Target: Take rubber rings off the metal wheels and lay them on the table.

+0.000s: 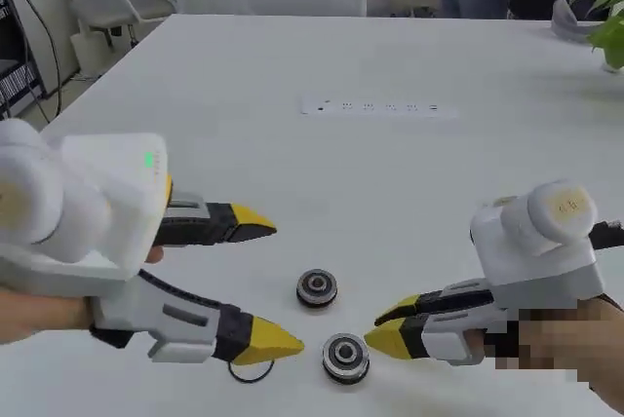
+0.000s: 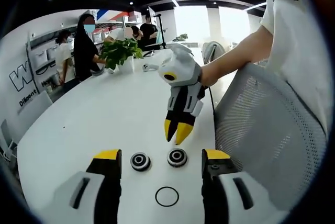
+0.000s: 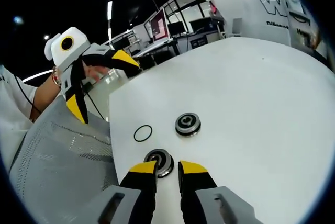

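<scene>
While the white table (image 1: 409,173) carries all the task's things near its front edge, the coming move depends on one relation: which tool stands closer to a wheel that is still to strip.

The left gripper (image 1: 265,284) is spread wide, w/ nothing between its jaws. In its own view both wheels lie ahead of the gap, apart from the tips.

The right gripper (image 1: 385,324) comes in from the opposite side. Its jaws are drawn nearly together w/ only a narrow slit, and they grasp nothing. The tips point at the near wheel (image 1: 345,357) and stand just beside it. In the right gripper view this wheel (image 3: 158,161) sits right at the tips, a bit toward the left jaw and not centred on the slit. I cannot tell if tip and rim already touch.

The far wheel (image 1: 317,287) lies a little further up the table, apart from both tools, approx. between them.

Both wheels lie flat, axle pointing up, so any ring runs level around the rim, parallel to the table top. My judgement: the right gripper is the nearer one, and it must meet the rim from the side and low.

One rubber ring (image 2: 156,197) already lies loose on the table, close before the left gripper and beside the near wheel. Which wheel it belongs to, I cannot tell.
</scene>
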Motion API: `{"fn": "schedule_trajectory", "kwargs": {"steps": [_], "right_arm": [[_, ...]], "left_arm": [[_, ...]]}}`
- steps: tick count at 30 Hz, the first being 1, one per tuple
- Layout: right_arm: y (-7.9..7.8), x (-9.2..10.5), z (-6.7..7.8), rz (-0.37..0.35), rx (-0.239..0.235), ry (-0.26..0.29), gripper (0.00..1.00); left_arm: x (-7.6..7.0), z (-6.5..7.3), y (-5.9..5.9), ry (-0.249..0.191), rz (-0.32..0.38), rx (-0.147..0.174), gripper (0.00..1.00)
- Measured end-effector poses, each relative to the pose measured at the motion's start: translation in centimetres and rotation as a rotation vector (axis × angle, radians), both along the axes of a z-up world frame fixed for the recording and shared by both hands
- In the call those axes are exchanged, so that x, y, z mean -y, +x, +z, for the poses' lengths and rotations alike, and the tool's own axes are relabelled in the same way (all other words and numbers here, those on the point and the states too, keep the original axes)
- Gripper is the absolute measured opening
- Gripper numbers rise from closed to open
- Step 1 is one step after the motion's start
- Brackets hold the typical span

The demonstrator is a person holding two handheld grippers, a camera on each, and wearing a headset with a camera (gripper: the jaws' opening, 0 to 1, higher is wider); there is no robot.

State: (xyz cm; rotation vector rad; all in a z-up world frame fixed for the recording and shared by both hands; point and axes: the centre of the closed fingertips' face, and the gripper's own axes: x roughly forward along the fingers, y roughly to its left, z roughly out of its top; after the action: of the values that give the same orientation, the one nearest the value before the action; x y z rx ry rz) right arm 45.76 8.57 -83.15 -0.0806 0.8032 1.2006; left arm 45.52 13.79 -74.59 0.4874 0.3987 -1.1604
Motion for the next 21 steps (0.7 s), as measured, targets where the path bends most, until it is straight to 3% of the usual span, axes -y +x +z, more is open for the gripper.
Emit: {"fn": "schedule_trajectory", "kwargs": {"steps": [5,8,11,16,19,21], "right_arm": [[-0.2,0.2,-0.6,0.019,-0.001,-0.015,0.14],[-0.6,0.0,-0.7,0.031,-0.018,-0.006,0.15],[-1.1,-0.1,-1.2,0.054,-0.015,-0.02,0.16],[-1.6,-0.2,-1.6,0.094,0.016,-0.044,0.18],[-1.6,-0.2,-1.6,0.099,0.021,-0.041,0.18],[-1.6,-0.2,-1.8,0.101,0.019,-0.043,0.18]], "left_arm": [[1.8,-0.8,0.6,-0.004,-0.039,0.007,0.57],[3.1,-0.9,0.5,-0.033,-0.083,0.0,0.48],[3.8,-1.6,1.0,-0.059,-0.076,-0.033,0.42],[4.6,-3.6,1.1,-0.09,-0.051,-0.033,0.34],[4.7,-4.8,0.5,-0.091,-0.042,-0.058,0.31],[4.6,-5.8,-0.1,-0.051,-0.068,-0.065,0.31]]}}
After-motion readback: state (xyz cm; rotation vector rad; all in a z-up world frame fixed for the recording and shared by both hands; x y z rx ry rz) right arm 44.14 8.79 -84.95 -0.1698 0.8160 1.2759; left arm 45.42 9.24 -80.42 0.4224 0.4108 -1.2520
